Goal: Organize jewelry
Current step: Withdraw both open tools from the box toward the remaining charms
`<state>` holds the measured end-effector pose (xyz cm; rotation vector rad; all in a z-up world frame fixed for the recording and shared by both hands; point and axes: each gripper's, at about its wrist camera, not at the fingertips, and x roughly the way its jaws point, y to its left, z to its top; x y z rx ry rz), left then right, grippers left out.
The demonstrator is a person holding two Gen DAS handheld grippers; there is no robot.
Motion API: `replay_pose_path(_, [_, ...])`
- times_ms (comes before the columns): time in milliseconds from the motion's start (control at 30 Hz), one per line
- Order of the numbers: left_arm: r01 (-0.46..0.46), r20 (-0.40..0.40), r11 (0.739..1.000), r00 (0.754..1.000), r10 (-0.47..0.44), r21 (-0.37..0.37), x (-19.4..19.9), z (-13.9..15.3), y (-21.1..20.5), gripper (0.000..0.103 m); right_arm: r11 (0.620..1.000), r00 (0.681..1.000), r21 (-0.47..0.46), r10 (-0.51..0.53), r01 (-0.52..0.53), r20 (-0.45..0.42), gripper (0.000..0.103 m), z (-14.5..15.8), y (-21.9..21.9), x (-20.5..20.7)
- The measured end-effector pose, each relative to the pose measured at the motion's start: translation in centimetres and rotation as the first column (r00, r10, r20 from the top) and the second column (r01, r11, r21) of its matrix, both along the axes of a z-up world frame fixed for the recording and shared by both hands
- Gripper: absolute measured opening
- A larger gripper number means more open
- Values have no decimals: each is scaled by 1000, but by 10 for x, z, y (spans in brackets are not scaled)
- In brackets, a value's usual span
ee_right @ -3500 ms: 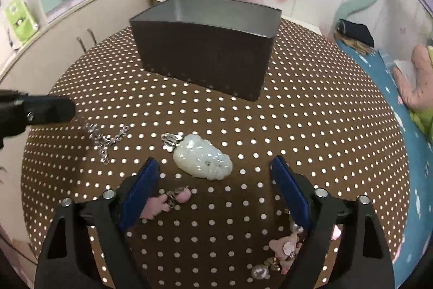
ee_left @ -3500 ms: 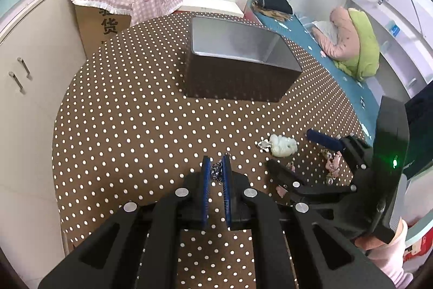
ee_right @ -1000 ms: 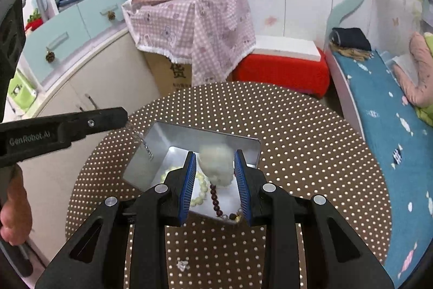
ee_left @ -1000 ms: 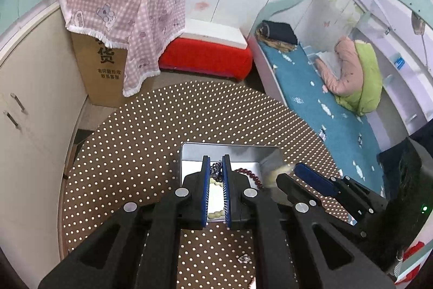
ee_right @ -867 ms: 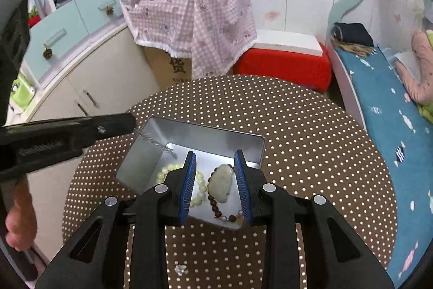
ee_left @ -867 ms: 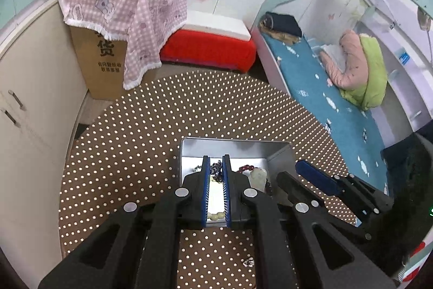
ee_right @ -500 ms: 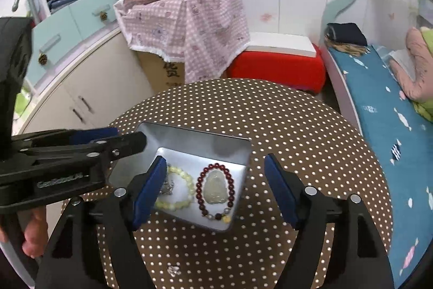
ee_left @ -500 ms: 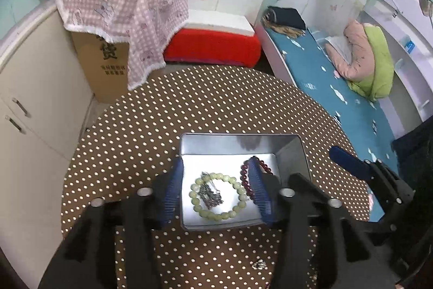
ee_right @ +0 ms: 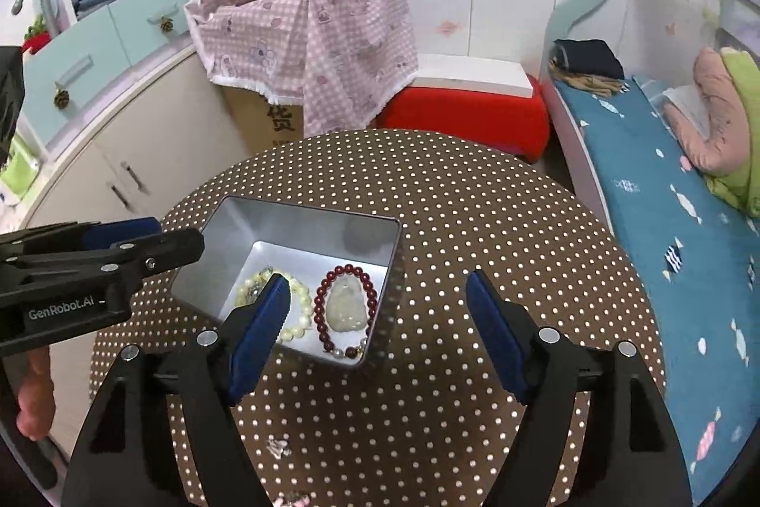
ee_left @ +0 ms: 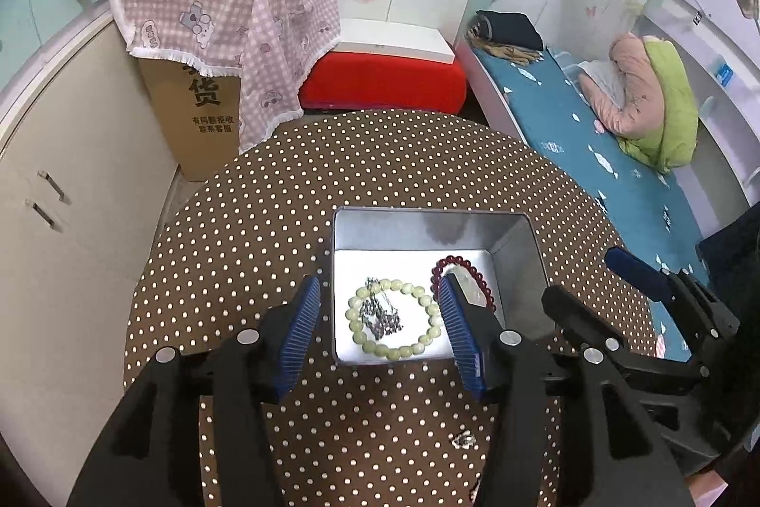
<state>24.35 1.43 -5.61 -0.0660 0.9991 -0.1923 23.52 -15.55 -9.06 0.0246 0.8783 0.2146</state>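
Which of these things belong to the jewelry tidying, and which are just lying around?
Job:
metal tin
green bead bracelet
silver chain
red bead bracelet
jade pendant
small trinket on the table

Bystanders:
checked cloth
cardboard box
red stool
bed

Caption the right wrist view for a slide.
Open right gripper above a tin holding a red bracelet, pale pendant and bead bracelet.

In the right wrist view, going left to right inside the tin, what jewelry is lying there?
Pale green bead bracelet, partly behind a finger → dark red bead bracelet → pale jade pendant lying inside the red loop, all on the floor of the metal tin.
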Motion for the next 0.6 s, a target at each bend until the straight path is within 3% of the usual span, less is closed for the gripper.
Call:
replay_pose_path(467, [26,-17,999,1000,-25,24,-39,-5,-10,51,999,999,-29,-16,17,35,81,11,-12,-46])
replay_pose_path(600, [31,-19,999,999,-30,20,-56,-9,-11,55,996,997,-54,-63,66,48,82,12,-21,-61])
